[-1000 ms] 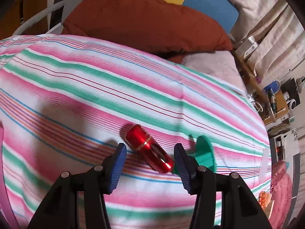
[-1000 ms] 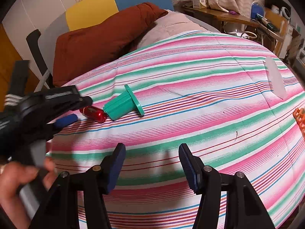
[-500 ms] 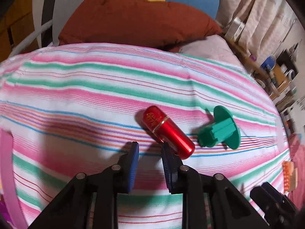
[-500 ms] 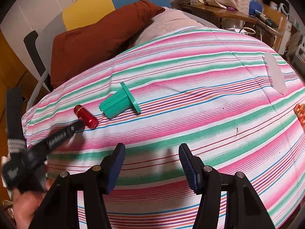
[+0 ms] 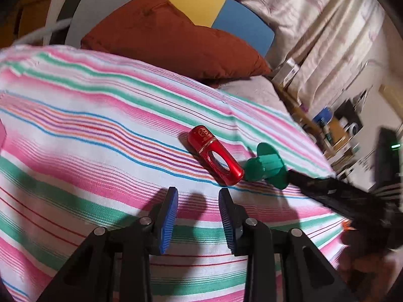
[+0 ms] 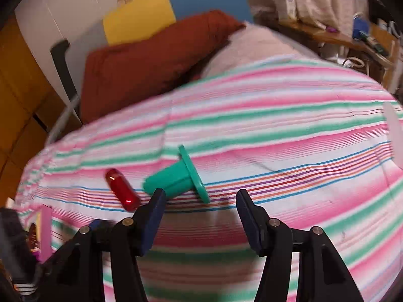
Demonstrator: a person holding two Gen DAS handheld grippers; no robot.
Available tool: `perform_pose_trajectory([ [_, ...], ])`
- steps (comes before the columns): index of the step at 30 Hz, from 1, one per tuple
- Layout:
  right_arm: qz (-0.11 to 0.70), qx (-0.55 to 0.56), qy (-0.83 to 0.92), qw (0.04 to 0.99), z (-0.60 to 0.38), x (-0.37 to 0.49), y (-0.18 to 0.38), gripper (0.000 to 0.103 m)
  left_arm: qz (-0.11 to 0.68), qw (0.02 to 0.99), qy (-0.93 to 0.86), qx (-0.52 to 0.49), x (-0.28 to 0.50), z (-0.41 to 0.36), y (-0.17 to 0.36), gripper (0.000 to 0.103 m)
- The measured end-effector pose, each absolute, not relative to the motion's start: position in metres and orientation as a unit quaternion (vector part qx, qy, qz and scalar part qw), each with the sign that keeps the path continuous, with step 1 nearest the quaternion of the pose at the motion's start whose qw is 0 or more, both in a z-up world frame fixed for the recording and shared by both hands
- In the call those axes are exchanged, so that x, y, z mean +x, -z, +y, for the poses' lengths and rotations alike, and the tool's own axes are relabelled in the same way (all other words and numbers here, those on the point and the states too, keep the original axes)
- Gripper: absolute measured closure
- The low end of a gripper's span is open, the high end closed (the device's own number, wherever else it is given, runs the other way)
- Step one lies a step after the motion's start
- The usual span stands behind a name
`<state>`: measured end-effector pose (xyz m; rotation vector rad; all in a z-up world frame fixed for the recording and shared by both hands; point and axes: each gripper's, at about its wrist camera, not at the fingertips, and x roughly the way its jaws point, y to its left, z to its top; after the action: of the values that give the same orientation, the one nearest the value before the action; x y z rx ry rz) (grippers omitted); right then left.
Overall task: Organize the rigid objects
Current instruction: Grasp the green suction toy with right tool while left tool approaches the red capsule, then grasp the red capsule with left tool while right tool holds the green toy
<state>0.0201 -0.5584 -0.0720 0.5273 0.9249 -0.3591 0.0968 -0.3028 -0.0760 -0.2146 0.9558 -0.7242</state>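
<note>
- Red capsule-shaped case (image 5: pixel 215 162): lies on the striped bedspread (image 5: pixel 100 130); touches green flanged piece (image 5: pixel 268 166)
- Left gripper (image 5: pixel 198 196): narrow gap, just been opening, empty
- Right gripper (image 6: pixel 200 198): moderately apart, just been closing, empty; green piece just beyond

This is a bedroom in a home. A bed under a striped blanket (image 5: pixel 100 115) carries a rust-brown pillow (image 5: pixel 161 32) at its head, with pale curtains (image 5: pixel 314 25) and a cluttered wooden side table (image 6: pixel 335 35) alongside.
</note>
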Motion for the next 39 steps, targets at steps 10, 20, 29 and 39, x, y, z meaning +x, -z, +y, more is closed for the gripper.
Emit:
perform_pose_trajectory([
  [10, 0.364, 0.498, 0.168, 0.769, -0.63, -0.013, 0.11, 0.075, 0.444, 0.824, 0.339, -0.093, 0.091, -0.306, 0.077, 0.07],
  [20, 0.406, 0.346, 0.165, 0.829, -0.574, -0.001, 0.065, 0.047, 0.445, 0.822, 0.341, -0.099, 0.093, -0.305, 0.078, 0.07],
  [29, 0.454, 0.275, 0.149, 0.835, -0.552, 0.028, 0.09, 0.073, 0.445, 0.82, 0.344, -0.106, 0.093, -0.303, 0.079, 0.07],
  [39, 0.422, 0.257, 0.169, 0.853, -0.562, 0.019, 0.062, 0.073, 0.444, 0.82, 0.344, -0.105, 0.093, -0.303, 0.079, 0.07],
])
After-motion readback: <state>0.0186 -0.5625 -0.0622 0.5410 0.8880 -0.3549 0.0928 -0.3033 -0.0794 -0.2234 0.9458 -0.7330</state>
